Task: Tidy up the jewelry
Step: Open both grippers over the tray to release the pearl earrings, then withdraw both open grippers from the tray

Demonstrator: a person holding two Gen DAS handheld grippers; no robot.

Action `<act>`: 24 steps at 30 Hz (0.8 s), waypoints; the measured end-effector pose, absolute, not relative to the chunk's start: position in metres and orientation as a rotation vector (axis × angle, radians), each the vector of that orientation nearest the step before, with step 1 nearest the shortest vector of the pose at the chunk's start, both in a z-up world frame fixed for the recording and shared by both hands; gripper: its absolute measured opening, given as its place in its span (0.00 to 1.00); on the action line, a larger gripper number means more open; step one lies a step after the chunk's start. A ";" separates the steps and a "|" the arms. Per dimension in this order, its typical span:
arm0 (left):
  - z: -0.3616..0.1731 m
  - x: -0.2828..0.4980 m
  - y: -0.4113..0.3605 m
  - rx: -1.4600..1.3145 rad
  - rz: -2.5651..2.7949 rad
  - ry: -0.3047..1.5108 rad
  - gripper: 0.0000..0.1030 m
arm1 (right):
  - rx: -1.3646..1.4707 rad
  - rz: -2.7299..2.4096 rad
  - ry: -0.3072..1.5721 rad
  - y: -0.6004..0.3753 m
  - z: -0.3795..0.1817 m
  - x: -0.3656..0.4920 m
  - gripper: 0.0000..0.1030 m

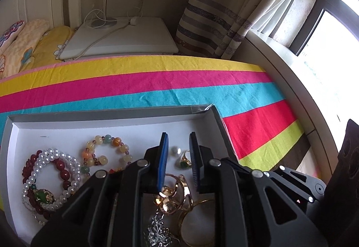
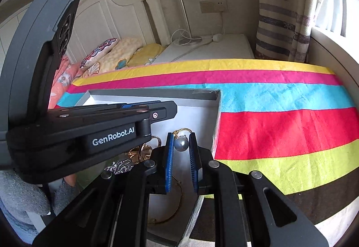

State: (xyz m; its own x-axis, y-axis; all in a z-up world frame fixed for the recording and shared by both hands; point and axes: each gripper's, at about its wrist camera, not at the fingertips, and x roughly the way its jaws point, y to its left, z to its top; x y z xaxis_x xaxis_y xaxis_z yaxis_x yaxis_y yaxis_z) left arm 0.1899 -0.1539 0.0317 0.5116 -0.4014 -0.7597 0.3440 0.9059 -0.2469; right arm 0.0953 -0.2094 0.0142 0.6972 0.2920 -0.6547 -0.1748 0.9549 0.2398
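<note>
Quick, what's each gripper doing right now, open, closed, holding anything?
Left gripper: open, nothing between its pads, above the jewelry in the white box.
Right gripper: closed on a grey pearl.

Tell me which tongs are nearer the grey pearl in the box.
Right. The right tongs have the grey pearl between their pads, gripping it. The left tongs hang open over the green ring beside it, holding nothing.
</note>
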 end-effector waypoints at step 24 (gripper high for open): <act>0.107 0.094 -0.090 0.001 -0.152 0.479 0.97 | 0.364 0.227 0.574 -0.258 0.038 0.062 0.65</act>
